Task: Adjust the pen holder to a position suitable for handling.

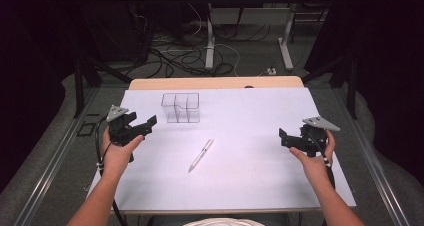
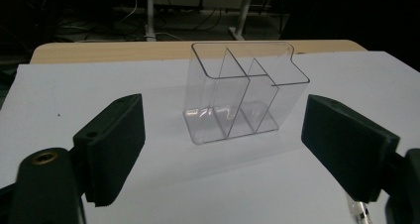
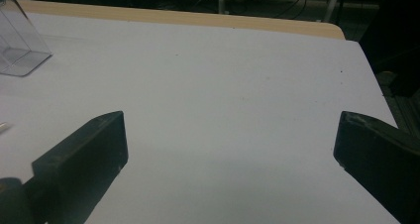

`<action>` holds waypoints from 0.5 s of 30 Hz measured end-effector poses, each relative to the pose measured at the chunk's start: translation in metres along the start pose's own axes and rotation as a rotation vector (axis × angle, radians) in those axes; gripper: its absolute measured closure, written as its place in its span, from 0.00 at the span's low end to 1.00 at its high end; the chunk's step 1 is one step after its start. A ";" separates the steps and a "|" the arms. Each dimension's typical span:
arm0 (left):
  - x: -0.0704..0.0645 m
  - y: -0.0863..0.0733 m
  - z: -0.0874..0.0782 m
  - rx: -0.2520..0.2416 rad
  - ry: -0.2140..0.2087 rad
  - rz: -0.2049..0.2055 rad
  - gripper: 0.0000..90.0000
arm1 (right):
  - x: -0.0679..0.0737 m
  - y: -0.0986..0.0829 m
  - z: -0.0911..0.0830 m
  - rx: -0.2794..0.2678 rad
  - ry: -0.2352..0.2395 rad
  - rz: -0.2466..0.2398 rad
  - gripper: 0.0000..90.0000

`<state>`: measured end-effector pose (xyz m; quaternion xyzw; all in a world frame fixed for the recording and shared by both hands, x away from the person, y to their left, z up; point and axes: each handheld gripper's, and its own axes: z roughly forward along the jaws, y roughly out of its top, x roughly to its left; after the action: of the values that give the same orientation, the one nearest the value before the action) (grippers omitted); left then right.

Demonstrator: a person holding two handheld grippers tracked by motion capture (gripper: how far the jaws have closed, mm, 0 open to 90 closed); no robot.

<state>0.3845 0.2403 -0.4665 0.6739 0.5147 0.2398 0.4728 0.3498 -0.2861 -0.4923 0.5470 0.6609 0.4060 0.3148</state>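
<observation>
A clear plastic organizer (image 1: pixel 181 107) with three compartments stands upright on the white table sheet (image 1: pixel 250 176), toward the back left. A white pen (image 1: pixel 201 155) lies flat at the middle of the sheet. My left gripper (image 1: pixel 142 126) hovers at the left, open and empty, pointing toward the organizer (image 2: pixel 242 97), which stands ahead between its jaws. The pen tip (image 2: pixel 360 211) peeks in at the lower right of the left gripper view. My right gripper (image 1: pixel 286 137) is held at the right side, open and empty, over bare sheet. The organizer's corner (image 3: pixel 17 40) sits at the far left of the right gripper view.
The wooden table edge (image 1: pixel 215 82) runs along the back of the sheet. Beyond it are table legs (image 1: pixel 210 41) and loose cables (image 1: pixel 170 56) on the floor. Metal rails flank the table on both sides.
</observation>
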 end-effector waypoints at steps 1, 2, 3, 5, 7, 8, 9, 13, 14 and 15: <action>0.000 0.000 0.000 0.000 0.000 0.000 0.24 | 0.000 0.000 0.000 -0.006 0.001 -0.003 0.00; -0.003 0.006 0.003 0.000 0.007 0.014 0.25 | 0.002 0.000 0.000 -0.016 -0.004 0.002 0.00; -0.003 0.006 0.003 0.000 0.007 0.014 0.27 | 0.002 0.000 0.000 -0.016 -0.004 0.002 0.00; -0.006 0.011 0.005 0.007 0.014 0.022 0.29 | 0.002 0.001 -0.002 -0.014 0.001 -0.002 0.00; -0.008 0.016 0.008 0.013 0.025 0.030 0.31 | 0.003 0.001 -0.002 -0.010 -0.004 0.000 0.00; -0.009 0.018 0.010 0.019 0.026 0.033 0.33 | 0.002 0.001 -0.002 -0.013 -0.003 -0.002 0.01; -0.010 0.021 0.011 0.024 0.030 0.037 0.33 | 0.002 0.001 -0.002 -0.011 -0.003 -0.001 0.01; -0.012 0.029 0.015 0.026 0.038 0.041 0.35 | 0.001 0.001 -0.002 -0.010 -0.001 -0.005 0.01; -0.011 0.031 0.016 0.029 0.040 0.042 0.36 | 0.002 0.001 -0.002 -0.009 0.000 -0.001 0.01; -0.011 0.033 0.016 0.032 0.040 0.039 0.37 | 0.002 0.001 -0.002 -0.010 0.001 -0.002 0.01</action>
<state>0.4091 0.2227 -0.4425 0.6864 0.5143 0.2541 0.4470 0.3479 -0.2848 -0.4906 0.5448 0.6595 0.4092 0.3176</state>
